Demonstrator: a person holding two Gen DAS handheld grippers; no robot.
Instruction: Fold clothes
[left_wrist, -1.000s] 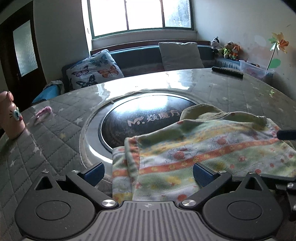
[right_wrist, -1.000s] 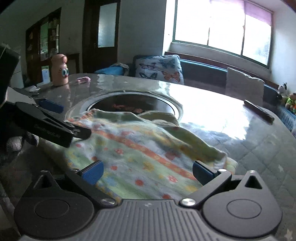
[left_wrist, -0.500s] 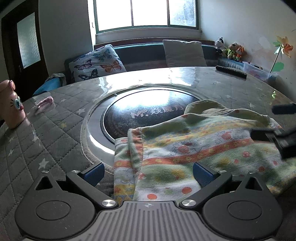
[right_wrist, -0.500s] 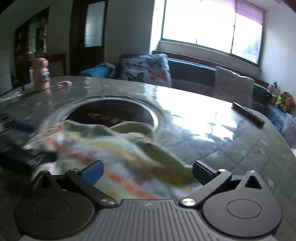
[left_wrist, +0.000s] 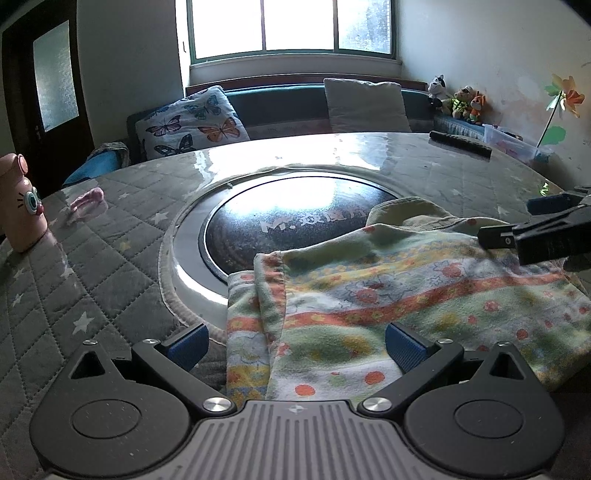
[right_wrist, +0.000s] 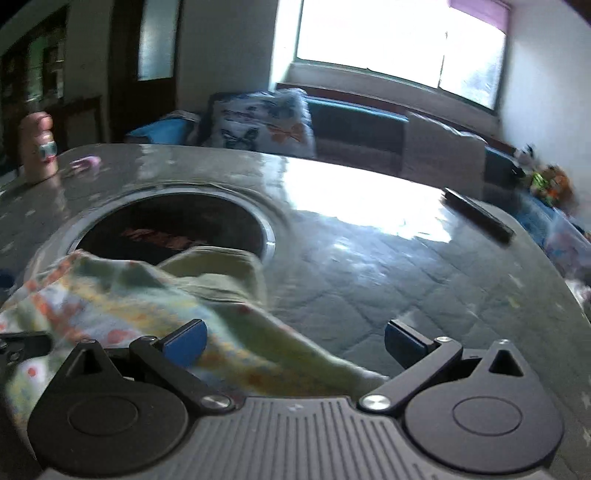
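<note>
A small flowered garment (left_wrist: 388, 306) with orange, green and yellow stripes lies folded on the round table, partly over the dark centre disc (left_wrist: 295, 225). My left gripper (left_wrist: 295, 341) is open, low at the garment's near edge, holding nothing. My right gripper (right_wrist: 293, 341) is open at the garment's right end (right_wrist: 147, 295), holding nothing; it shows in the left wrist view (left_wrist: 532, 229) at the right, over the cloth's far right edge. The right wrist view is blurred.
A pink cartoon bottle (left_wrist: 20, 206) and a small pink object (left_wrist: 86, 201) stand at the table's left. A black remote (left_wrist: 460, 144) lies at the far right. A bench with cushions (left_wrist: 192, 123) runs under the window behind the quilted table (left_wrist: 92, 258).
My right gripper has swung right and turned, so the garment has shifted left in its view. My left gripper has stayed nearly still. The garment lies as before.
</note>
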